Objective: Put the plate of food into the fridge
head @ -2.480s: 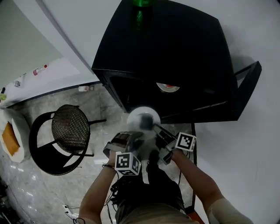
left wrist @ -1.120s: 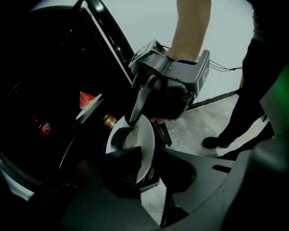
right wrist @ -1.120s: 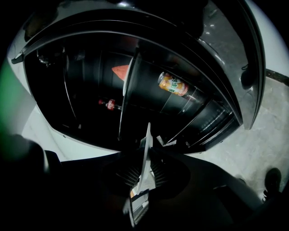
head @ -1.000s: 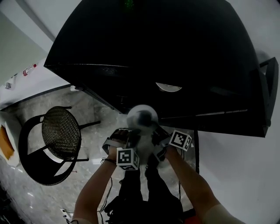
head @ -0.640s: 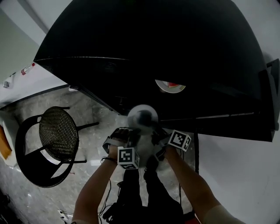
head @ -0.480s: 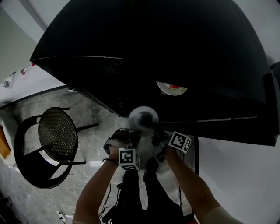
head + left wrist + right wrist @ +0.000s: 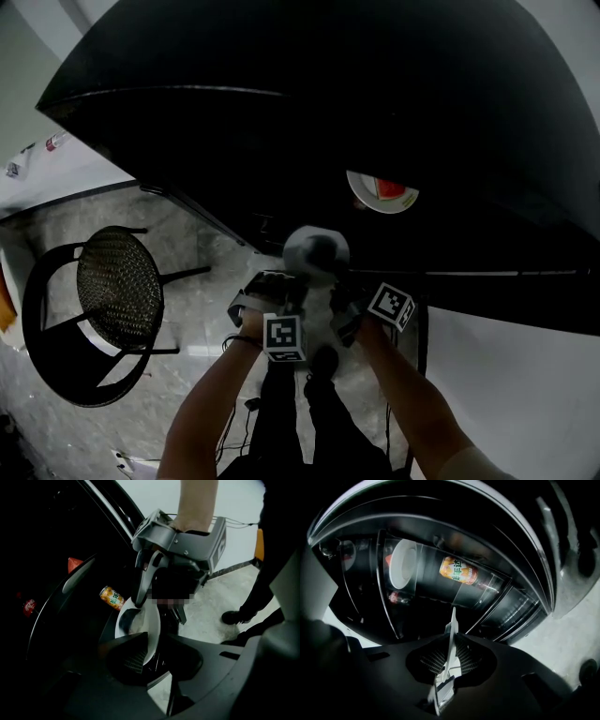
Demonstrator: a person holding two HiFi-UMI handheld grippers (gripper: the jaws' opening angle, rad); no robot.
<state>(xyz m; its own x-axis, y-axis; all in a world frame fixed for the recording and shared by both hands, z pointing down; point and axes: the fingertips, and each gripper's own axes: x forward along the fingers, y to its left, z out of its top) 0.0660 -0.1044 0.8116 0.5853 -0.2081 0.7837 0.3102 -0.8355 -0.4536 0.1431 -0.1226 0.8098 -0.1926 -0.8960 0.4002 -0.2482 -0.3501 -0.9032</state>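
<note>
Left gripper point(image 7: 154, 654) and right gripper point(image 7: 449, 660) fingers pinch the round white plate of food point(image 7: 316, 251), held before the open black fridge point(image 7: 281, 122), not yet shelved.

An orange can point(image 7: 458, 570) sits up ahead, beyond the right gripper's fingers point(image 7: 431, 659), with a white dish point(image 7: 402, 564) just left of it. Well off to the fingers' left, a black mesh chair point(image 7: 117, 300) stands on the marble floor point(image 7: 206, 253).
</note>
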